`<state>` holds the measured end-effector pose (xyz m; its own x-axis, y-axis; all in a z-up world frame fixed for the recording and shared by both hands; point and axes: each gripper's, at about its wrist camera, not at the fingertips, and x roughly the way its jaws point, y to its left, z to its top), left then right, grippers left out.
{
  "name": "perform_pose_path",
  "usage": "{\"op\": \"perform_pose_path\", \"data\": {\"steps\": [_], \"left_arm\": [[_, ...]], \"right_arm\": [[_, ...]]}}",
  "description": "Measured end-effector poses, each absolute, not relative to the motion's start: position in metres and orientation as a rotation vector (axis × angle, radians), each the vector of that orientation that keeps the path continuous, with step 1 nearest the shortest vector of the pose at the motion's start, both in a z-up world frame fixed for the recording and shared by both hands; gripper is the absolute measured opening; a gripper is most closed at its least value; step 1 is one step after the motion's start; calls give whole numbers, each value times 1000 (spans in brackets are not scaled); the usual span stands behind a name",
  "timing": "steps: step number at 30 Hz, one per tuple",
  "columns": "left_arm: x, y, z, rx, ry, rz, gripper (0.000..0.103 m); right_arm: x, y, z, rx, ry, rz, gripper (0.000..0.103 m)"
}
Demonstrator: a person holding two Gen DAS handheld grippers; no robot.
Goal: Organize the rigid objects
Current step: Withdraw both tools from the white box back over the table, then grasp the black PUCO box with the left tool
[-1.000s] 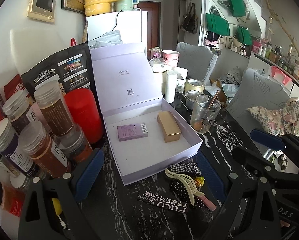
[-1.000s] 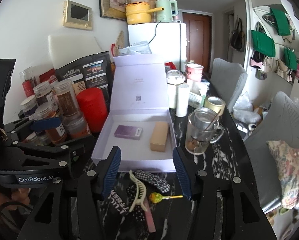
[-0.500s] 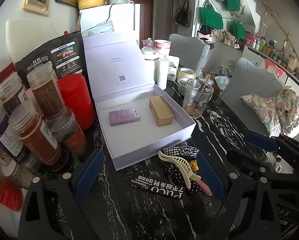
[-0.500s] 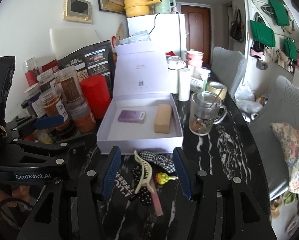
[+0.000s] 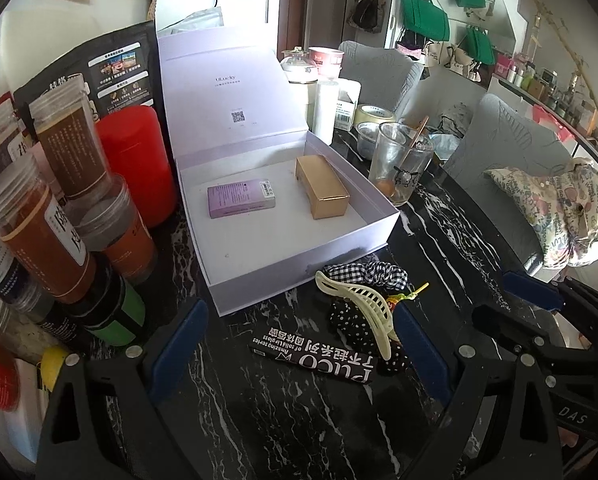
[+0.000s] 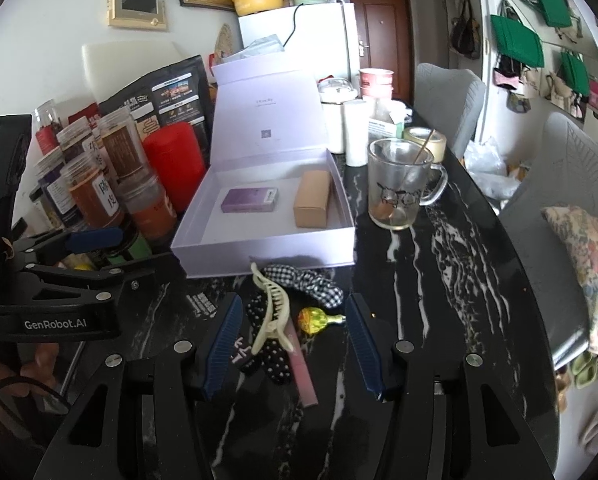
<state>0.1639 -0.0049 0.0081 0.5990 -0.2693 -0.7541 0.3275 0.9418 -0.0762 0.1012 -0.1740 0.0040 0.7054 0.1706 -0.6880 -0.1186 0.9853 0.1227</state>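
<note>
1. Left wrist view: the left gripper (image 5: 299,344) stands spread and empty, angled down over the black marble table (image 5: 451,240). Between its fingers lie a black PUCO pack (image 5: 313,355) and a cream hair claw (image 5: 363,310), the claw resting on a dotted scrunchie (image 5: 349,326). A checked scrunchie (image 5: 363,271) touches the front wall of the open lilac box (image 5: 299,264).

2. Same view, box contents: a purple carton (image 5: 241,198) lies flat on the left and a gold carton (image 5: 322,192) on the right, apart from each other. Bare floor remains in front of both.

3. Right wrist view: the right gripper (image 6: 295,348) is partly spread, pinching nothing. The claw (image 6: 271,312), a pink tube (image 6: 303,368) under its tail and a wrapped lollipop (image 6: 317,318) lie between its fingers. The left gripper's body (image 6: 59,292) sits close on the left beside the jars (image 6: 99,184).

4. Assessment: the step in hand appears to be reaching for a loose rigid item, probably the claw or the pack, to go into the box.

5. Recommendation: take the claw across its spine, clear of the scrunchies, so that no fabric lifts with it. Keep the two grippers off the same item. Mind the glass mug (image 6: 399,192) just right of the box.
</note>
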Motion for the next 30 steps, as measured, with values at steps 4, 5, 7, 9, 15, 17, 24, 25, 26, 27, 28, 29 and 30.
{"op": "perform_pose_path", "data": {"steps": [4, 5, 7, 9, 15, 17, 24, 25, 26, 27, 28, 29, 30], "left_arm": [[168, -8, -5, 75, 887, -330, 95], [169, -9, -8, 78, 893, -326, 95], [170, -12, -16, 84, 904, -323, 95], [170, -14, -23, 90, 916, -313, 95], [175, -16, -45, 67, 965, -261, 95], [178, -13, -51, 40, 980, -236, 95], [190, -11, -70, 18, 1005, -99, 95], [192, -11, -74, 8, 1017, -91, 95], [194, -11, -78, -2, 1035, -93, 95], [195, -12, -81, -7, 1047, -95, 95], [196, -13, -84, -4, 1059, -93, 95], [196, -15, -87, 4, 1066, -91, 95], [195, -17, -89, 13, 1070, -90, 95]], "right_arm": [[103, -179, -9, 80, 793, 161, 54], [104, -180, -12, 83, 798, 161, 54], [106, -182, -20, 90, 814, 166, 54], [107, -184, -26, 98, 830, 170, 54], [110, -191, -42, 107, 860, 167, 54], [111, -194, -46, 117, 867, 163, 54], [112, -202, -53, 113, 878, 145, 54], [113, -203, -53, 112, 879, 145, 54], [114, -204, -54, 112, 881, 145, 54], [115, -205, -55, 113, 882, 145, 54], [115, -206, -55, 113, 884, 145, 54], [116, -206, -56, 114, 885, 145, 54], [116, -207, -57, 114, 887, 145, 54]]}}
